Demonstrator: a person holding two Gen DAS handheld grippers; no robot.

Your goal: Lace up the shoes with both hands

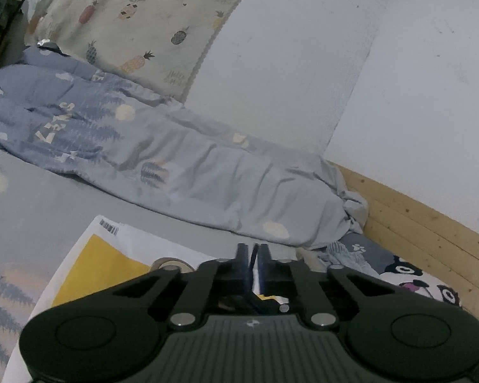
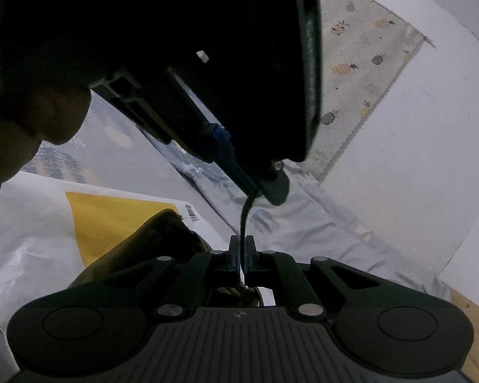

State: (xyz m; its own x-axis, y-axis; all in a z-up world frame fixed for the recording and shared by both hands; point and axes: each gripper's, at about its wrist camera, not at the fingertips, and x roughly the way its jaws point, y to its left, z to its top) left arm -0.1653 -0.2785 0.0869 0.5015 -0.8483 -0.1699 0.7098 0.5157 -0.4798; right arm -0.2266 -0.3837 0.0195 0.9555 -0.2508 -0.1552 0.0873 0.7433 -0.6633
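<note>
Both grippers pinch one dark lace above a brown shoe on the bed

The lace (image 2: 244, 214) runs at frame centre from the right gripper (image 2: 242, 244) up to the left gripper (image 2: 255, 191), fingers of each clamped on it. The shoe (image 2: 163, 239) sits lower left on a white-and-yellow mailer bag (image 2: 111, 217); its eyelets are hidden, so progress can't be judged. The bag's barcode label (image 1: 109, 226) is too small to read; the blue duvet (image 1: 207, 166) shows partly legible white letters.

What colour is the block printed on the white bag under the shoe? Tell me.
Yellow block, clearest in the right wrist view.
</note>
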